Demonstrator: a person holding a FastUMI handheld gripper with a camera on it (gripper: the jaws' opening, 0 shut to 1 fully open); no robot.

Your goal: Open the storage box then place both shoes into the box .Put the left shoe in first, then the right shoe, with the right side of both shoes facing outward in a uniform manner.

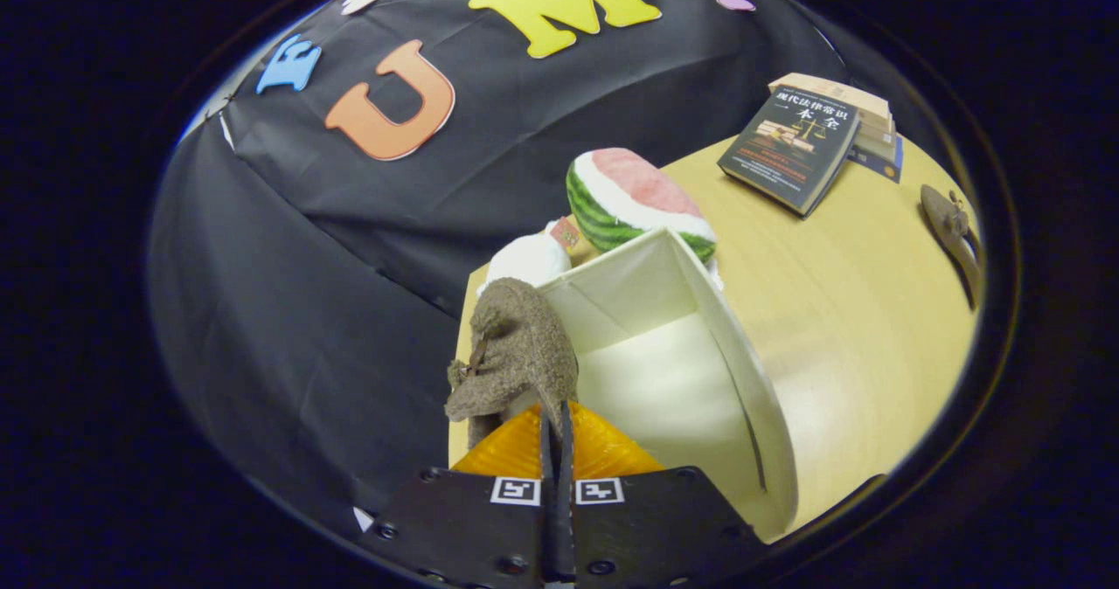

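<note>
Gripper view puts your gripper (555, 427) with its fingers drawn close together and pinched on the heel edge of a brown suede shoe (516, 353). The shoe hangs up and ahead of the fingertips with its long axis running away from you, the toe end farthest off, over the tabletop's (839, 327) near-left corner.

The white storage box (664, 370) is open and lies just right of the held shoe, nearly touching it, with its open cavity showing. So the move ahead, as I judge it, turns on shifting the shoe rightward and down into that opening. Whether this is the left shoe you cannot tell from here; check before setting it in.

Counted: two shoes, the one you hold and a second shoe (951, 232) lying well apart near the tabletop's far-right edge. One box. One watermelon slice (629, 200) sits behind the box, with a white round object (529, 259) beside it. A stack of books (809, 143) lies toward the far-right corner, at least two.
</note>
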